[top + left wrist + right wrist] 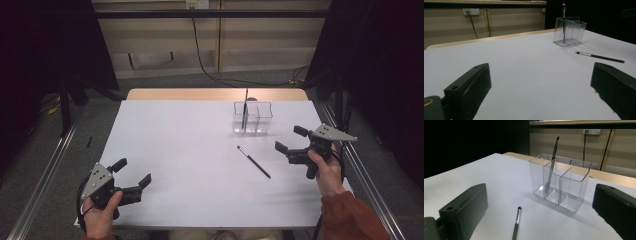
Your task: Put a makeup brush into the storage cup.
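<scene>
A clear plastic organiser with compartments stands at the back right of the white table. A slim dark brush stands upright in one compartment. A second black brush lies flat on the table in front of it. My right gripper is open, just right of the lying brush and apart from it. My left gripper is open near the front left corner, with nothing between its jaws.
A wooden strip runs along the table's far edge. Metal rails flank the table on both sides. A black cable hangs down the back wall from a socket. Dark curtains stand at left and right.
</scene>
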